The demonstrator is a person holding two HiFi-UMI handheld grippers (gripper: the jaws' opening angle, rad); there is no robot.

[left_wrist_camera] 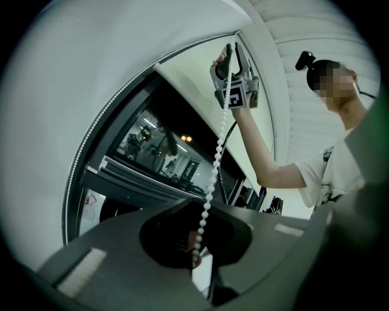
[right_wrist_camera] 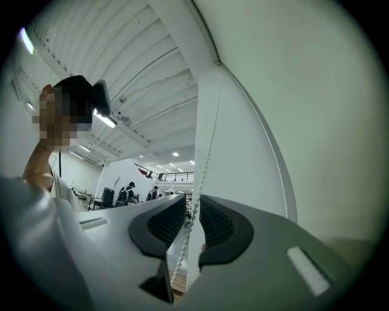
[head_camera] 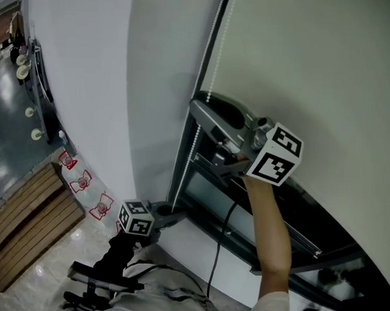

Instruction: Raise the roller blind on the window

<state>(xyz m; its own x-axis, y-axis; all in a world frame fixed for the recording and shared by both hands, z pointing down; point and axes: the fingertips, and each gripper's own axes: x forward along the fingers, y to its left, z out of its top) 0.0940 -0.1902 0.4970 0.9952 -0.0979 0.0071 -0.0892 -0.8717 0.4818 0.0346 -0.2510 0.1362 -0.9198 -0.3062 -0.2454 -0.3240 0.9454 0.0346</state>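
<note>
The pale roller blind [head_camera: 315, 73] covers the upper window, with dark glass [head_camera: 244, 212] bare below its bottom bar. A white bead chain [head_camera: 216, 43] hangs along the frame's left side. My right gripper [head_camera: 203, 105] is raised high on the chain; its jaws stand slightly apart and the chain [right_wrist_camera: 206, 152] runs loose through the gap of the right gripper [right_wrist_camera: 192, 222]. Lower down, my left gripper [head_camera: 172, 212] is shut on the chain. In the left gripper view the chain [left_wrist_camera: 213, 176] rises from the left gripper [left_wrist_camera: 196, 258] to the right gripper [left_wrist_camera: 234, 51].
A white wall [head_camera: 88, 82] borders the window on the left. Wooden slats [head_camera: 24, 221] lie on the floor far below. A black cable [head_camera: 220, 243] hangs from my right gripper. A second chain strand [right_wrist_camera: 276, 164] runs beside the blind. Distant people [right_wrist_camera: 130, 193] stand in the hall.
</note>
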